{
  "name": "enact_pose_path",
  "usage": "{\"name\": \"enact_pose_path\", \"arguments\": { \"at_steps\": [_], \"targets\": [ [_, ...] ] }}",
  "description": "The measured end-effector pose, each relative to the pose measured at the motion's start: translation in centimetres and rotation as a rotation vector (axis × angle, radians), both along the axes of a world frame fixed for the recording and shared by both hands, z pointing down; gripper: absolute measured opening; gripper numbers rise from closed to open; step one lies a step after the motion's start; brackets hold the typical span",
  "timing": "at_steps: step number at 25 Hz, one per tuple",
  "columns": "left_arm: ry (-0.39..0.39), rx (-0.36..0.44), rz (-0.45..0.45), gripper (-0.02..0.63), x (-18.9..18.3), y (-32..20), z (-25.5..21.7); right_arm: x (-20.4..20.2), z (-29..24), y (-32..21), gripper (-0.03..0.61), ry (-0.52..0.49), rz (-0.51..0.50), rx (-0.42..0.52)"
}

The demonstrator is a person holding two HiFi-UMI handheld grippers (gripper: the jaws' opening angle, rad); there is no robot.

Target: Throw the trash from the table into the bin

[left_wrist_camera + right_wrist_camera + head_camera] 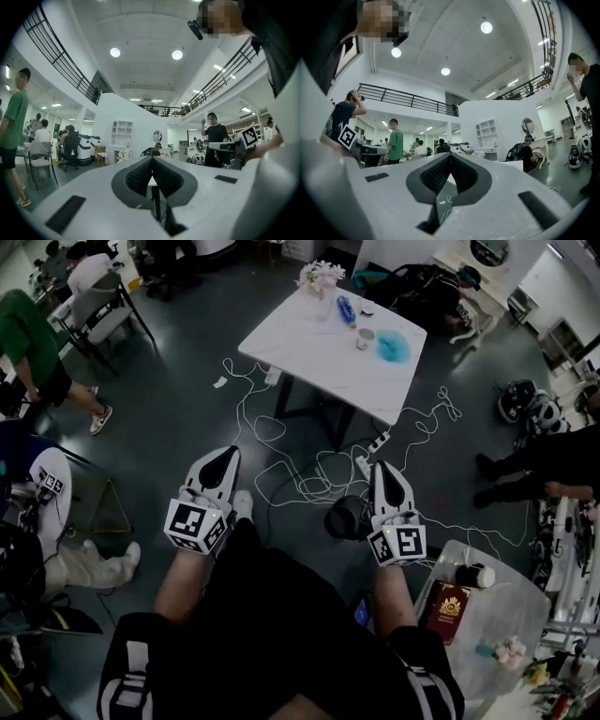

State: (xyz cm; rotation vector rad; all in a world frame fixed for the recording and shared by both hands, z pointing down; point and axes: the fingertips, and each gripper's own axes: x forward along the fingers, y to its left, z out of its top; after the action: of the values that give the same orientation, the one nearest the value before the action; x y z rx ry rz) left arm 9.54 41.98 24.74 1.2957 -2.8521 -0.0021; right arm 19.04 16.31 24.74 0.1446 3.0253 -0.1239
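Note:
The white table [309, 357] stands ahead across the dark floor. On it lie a blue bottle [346, 310], a small can [365, 337] and a crumpled blue piece [391, 345], beside a vase of flowers [321, 277]. A black round bin [345, 518] sits on the floor just left of my right gripper [380, 466]. My left gripper [225, 452] is held level over the floor, far short of the table. Both grippers are shut with nothing between the jaws, as the left gripper view [151, 158] and the right gripper view [450, 154] show.
White cables [309, 479] and a power strip [373, 448] sprawl over the floor between me and the table. A glass side table [525, 615] with a cup and a red booklet stands at lower right. A person in green [28, 338] and chairs are at left, a seated person [544, 470] at right.

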Motion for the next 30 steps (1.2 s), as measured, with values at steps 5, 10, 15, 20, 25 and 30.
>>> {"name": "enact_pose_path", "arguments": {
  "at_steps": [5,10,15,20,25,30],
  "targets": [
    [-0.019,0.031,0.049,0.015,-5.2,-1.7,0.1,-3.9,-0.5,-0.5,0.003,0.002,0.028,0.046],
    [-0.013,0.059,0.077,0.015,-12.2,-3.0,0.2,-9.8,-0.6,-1.6,0.003,0.007,0.077,0.019],
    [-0.004,0.069,0.115,0.015,-19.1,-3.1,-0.3,-16.0,-1.3,-1.7,0.003,0.016,0.12,0.021],
    [-0.006,0.071,0.147,0.015,-25.1,-3.0,-0.7,-21.8,-0.9,-1.3,0.003,0.046,0.148,0.061],
    [0.018,0.068,0.172,0.015,-29.2,-3.5,0.3,-25.6,-0.3,-1.1,0.003,0.065,0.179,0.053],
    [0.057,0.047,0.221,0.015,-31.0,-6.3,2.2,-27.1,1.1,-2.4,0.003,0.101,0.19,0.052]
  ]
}}
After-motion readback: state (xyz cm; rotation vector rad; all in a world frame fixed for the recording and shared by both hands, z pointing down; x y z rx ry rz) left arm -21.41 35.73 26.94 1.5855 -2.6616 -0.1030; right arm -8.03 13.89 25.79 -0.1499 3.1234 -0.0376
